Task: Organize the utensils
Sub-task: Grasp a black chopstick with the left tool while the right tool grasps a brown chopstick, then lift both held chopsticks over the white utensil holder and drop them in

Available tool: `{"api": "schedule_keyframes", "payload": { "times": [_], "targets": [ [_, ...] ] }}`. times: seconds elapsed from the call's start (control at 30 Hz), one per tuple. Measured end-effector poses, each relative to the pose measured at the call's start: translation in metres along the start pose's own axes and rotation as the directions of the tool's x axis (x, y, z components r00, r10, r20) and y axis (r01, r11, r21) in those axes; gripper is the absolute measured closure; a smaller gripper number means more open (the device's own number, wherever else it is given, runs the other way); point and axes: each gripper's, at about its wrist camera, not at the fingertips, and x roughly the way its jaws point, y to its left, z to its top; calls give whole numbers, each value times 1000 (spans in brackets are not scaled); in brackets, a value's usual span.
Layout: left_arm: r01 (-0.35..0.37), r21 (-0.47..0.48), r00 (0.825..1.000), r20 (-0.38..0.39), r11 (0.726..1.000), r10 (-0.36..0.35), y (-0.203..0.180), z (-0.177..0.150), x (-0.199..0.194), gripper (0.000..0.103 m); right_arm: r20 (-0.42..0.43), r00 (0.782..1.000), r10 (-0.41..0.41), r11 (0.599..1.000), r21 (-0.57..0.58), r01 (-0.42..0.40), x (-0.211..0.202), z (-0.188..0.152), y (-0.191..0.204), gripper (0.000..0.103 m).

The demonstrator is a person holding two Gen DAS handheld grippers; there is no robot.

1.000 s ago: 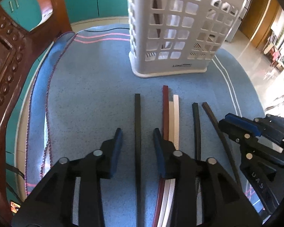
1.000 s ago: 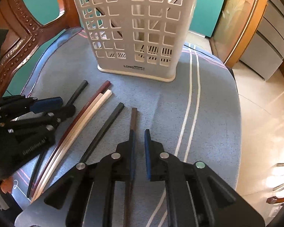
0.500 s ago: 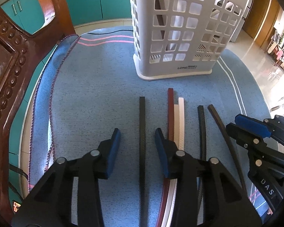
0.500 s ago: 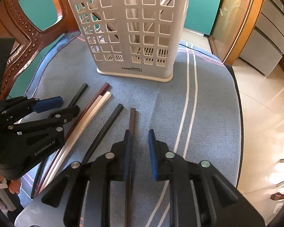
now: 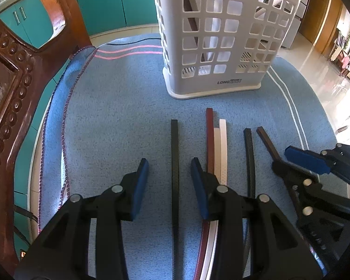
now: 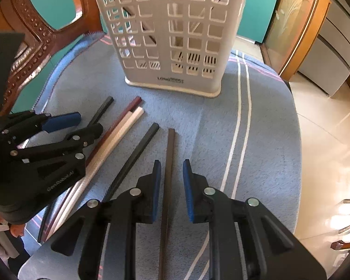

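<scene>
Several chopsticks lie side by side on a blue cloth [image 5: 119, 116]. My left gripper [image 5: 169, 182] is open, its jaws either side of a black chopstick [image 5: 174, 163]. My right gripper [image 6: 171, 182] is open, its jaws either side of a brown chopstick [image 6: 169, 163]. Between the two lie a dark red chopstick [image 5: 210, 140], white chopsticks [image 5: 222, 144] and another black chopstick [image 5: 249, 154]. A white lattice utensil holder [image 5: 221, 37] stands upright beyond the chopstick tips, with some sticks inside. It also shows in the right wrist view [image 6: 175, 35].
A carved wooden chair back [image 5: 9, 98] rises at the left edge of the cloth. The cloth's rounded edge drops to a tiled floor [image 6: 326, 128] on the right. Teal cabinets [image 5: 109, 4] stand behind.
The right gripper's jaws have opened wider and now sit either side of the brown chopstick. Both grippers have drawn back slightly from the holder. The left gripper stays open over the black chopstick.
</scene>
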Motion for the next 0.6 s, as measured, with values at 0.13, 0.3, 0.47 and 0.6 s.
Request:
{"api": "schedule_keyframes", "payload": {
  "times": [0.13, 0.3, 0.47, 0.6],
  "targets": [
    [7, -7, 1000, 2, 1000, -7, 2, 0, 0, 64, -1, 1000, -8, 1000, -3, 8, 4, -1, 3, 80],
    [1, -1, 1000, 5, 1000, -1, 3, -2, 1, 64, 2, 1000, -10, 1000, 1, 10, 7, -3, 4, 79],
    [-2, 5, 1000, 8, 1000, 1, 2, -3, 0, 66, 2, 1000, -8, 1000, 8, 8, 7, -2, 2, 78],
    [16, 16, 1000, 11, 1000, -16, -1, -3, -1, 77, 7, 1000, -11, 1000, 2, 11, 5, -2, 2, 79]
  ]
}}
